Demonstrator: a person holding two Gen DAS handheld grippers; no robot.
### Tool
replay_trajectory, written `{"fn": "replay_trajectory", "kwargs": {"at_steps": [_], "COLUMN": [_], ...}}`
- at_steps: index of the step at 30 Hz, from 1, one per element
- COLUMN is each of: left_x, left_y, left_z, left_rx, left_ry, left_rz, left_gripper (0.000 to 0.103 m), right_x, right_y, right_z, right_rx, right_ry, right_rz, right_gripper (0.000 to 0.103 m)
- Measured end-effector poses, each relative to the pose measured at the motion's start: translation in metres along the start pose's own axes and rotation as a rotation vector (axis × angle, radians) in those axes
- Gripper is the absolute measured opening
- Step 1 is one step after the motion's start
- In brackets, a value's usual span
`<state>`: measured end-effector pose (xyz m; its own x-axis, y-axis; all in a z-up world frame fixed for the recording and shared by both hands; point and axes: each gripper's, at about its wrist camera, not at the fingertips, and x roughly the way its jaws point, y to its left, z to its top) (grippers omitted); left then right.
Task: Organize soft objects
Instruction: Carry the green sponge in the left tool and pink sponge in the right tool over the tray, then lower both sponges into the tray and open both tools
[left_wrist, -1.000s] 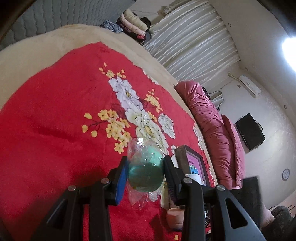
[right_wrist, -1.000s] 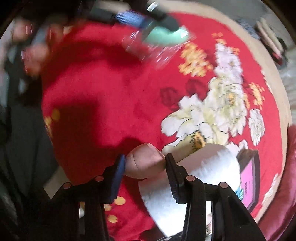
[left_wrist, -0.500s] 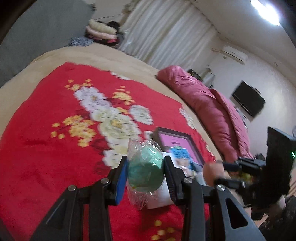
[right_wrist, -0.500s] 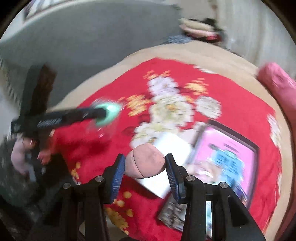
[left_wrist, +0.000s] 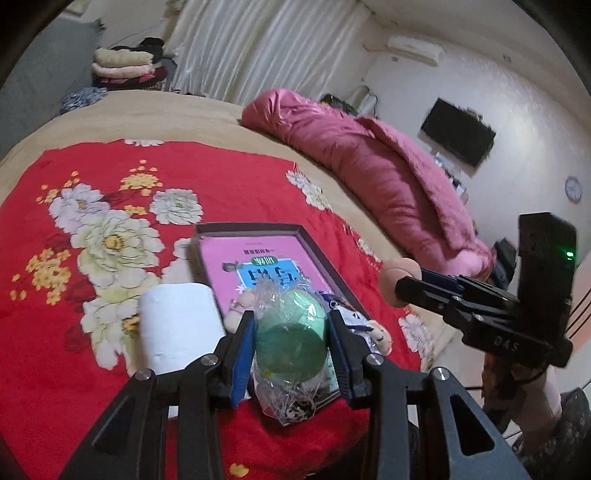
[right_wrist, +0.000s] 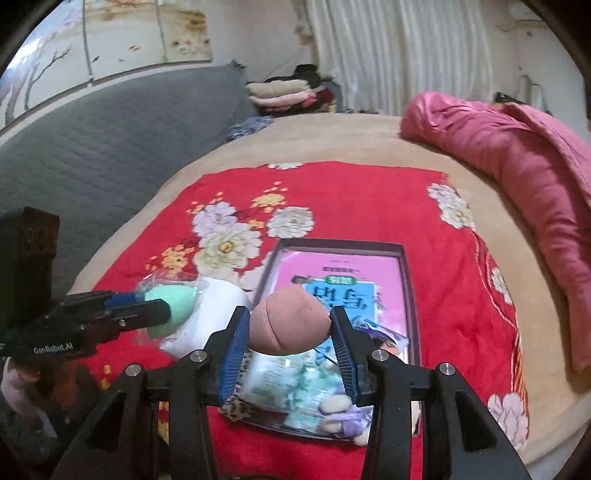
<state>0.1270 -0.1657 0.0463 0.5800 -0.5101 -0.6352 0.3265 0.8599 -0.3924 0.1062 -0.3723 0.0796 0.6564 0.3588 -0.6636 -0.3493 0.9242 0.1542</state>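
Observation:
My left gripper (left_wrist: 291, 341) is shut on a green sponge wrapped in clear plastic (left_wrist: 290, 345), held above the near end of a dark shallow box (left_wrist: 251, 229) with a pink and blue book inside. My right gripper (right_wrist: 290, 326) is shut on a tan-pink egg-shaped sponge (right_wrist: 290, 323), also held over that box (right_wrist: 340, 245). Each gripper shows in the other's view: the right one (left_wrist: 400, 282) at the right, the left one (right_wrist: 162, 314) at the left. Soft toys and packets (right_wrist: 332, 398) lie in the box's near end.
A white paper roll (left_wrist: 177, 326) stands left of the box on the red floral blanket (left_wrist: 74, 295). A rolled pink quilt (left_wrist: 369, 170) lies along the bed's right side. Folded clothes (left_wrist: 122, 62) are stacked at the far corner. A grey headboard (right_wrist: 92, 147) is at left.
Both grippers swung from looking down at the blanket to facing across the bed and now hover over the box. Each still holds its sponge.

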Motion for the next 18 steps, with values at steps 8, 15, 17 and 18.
{"fn": "replay_trajectory", "kwargs": {"at_steps": [8, 15, 17, 18], "left_x": [0.051, 0.082, 0.088, 0.091], "left_y": [-0.027, -0.033, -0.032, -0.031], "left_z": [-0.008, -0.016, -0.015, -0.015], "left_rx": [0.100, 0.139, 0.142, 0.144], "left_ry": [0.094, 0.130, 0.131, 0.136], "left_rz": [0.087, 0.146, 0.155, 0.162], "left_gripper": [0.038, 0.038, 0.038, 0.038], "right_x": [0.019, 0.041, 0.046, 0.048], "right_y": [-0.036, -0.047, -0.050, -0.051], "right_z": [-0.048, -0.072, -0.074, -0.075], "right_rx": [0.167, 0.212, 0.216, 0.220], "right_ry": [-0.039, -0.012, -0.003, -0.004], "right_rz": [-0.049, -0.061, -0.067, -0.072], "right_gripper": [0.046, 0.046, 0.046, 0.046]}}
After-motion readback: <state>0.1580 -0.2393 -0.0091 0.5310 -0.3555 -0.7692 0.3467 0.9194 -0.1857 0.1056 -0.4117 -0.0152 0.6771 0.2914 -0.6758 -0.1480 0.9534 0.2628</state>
